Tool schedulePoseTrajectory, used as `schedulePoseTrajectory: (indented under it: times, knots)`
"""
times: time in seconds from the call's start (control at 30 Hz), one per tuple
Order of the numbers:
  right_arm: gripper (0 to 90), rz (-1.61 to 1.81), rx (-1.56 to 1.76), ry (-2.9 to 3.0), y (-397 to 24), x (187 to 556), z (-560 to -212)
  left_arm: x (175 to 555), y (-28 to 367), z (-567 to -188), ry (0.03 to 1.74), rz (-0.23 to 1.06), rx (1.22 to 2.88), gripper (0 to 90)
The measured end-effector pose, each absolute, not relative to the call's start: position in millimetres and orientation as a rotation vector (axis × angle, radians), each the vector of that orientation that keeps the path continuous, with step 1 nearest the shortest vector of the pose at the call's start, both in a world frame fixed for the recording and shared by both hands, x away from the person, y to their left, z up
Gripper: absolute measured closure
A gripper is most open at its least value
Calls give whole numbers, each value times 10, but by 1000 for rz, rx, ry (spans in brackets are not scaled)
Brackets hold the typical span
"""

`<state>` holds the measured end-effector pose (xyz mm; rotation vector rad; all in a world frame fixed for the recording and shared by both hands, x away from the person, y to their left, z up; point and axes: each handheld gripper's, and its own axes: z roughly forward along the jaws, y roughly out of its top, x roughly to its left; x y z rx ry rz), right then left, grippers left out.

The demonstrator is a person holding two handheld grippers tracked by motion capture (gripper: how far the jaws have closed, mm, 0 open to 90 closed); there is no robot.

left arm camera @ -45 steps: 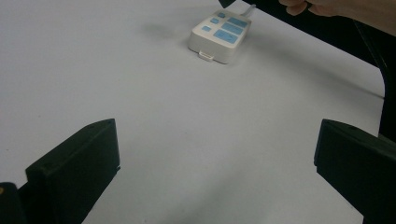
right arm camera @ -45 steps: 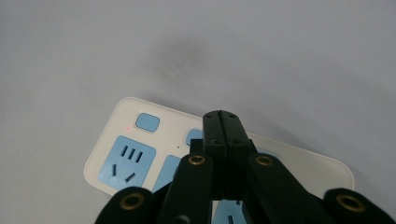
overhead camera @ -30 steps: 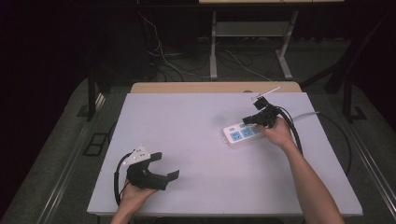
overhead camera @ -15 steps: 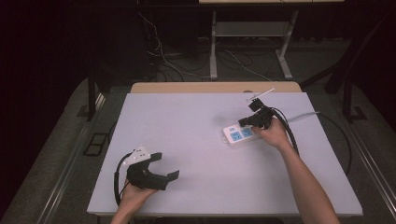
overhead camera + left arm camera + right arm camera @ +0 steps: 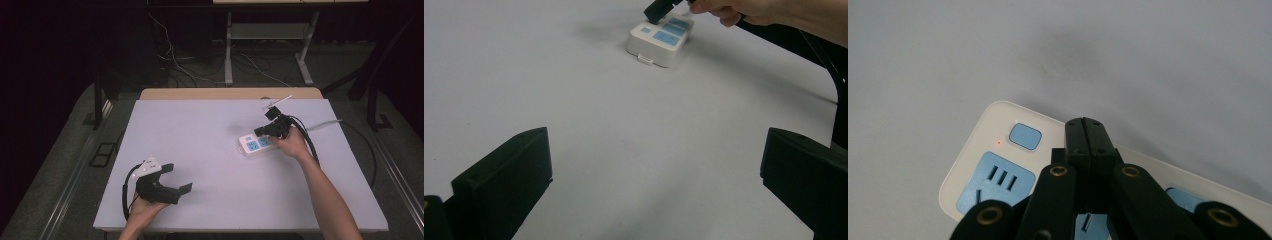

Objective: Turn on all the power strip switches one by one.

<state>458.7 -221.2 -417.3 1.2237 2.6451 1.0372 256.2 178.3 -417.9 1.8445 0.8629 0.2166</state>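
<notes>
On matte table (image 5: 210, 150): boxy power strip (image 5: 256, 146)

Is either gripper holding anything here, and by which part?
Nothing is held. The right gripper is shut empty above the power strip; the left gripper is open.

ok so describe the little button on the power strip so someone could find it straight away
On the pale table, look toward the right side where the white power strip lies under the shut right tongs. At the strip's rounded end sits the button, just beside the tong tips. It is a small, plain blue rounded square with a tiny red light next to it, unlike the larger slotted blue sockets.
</notes>
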Motion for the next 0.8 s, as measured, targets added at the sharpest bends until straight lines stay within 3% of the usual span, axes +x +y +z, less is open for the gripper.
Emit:
schedulePoseTrajectory:
  times: [0.8]
  knots:
    - [900,992,1227,2625,-2228,4574,-4139,2576,1786,-4188,870,214,1846,0]
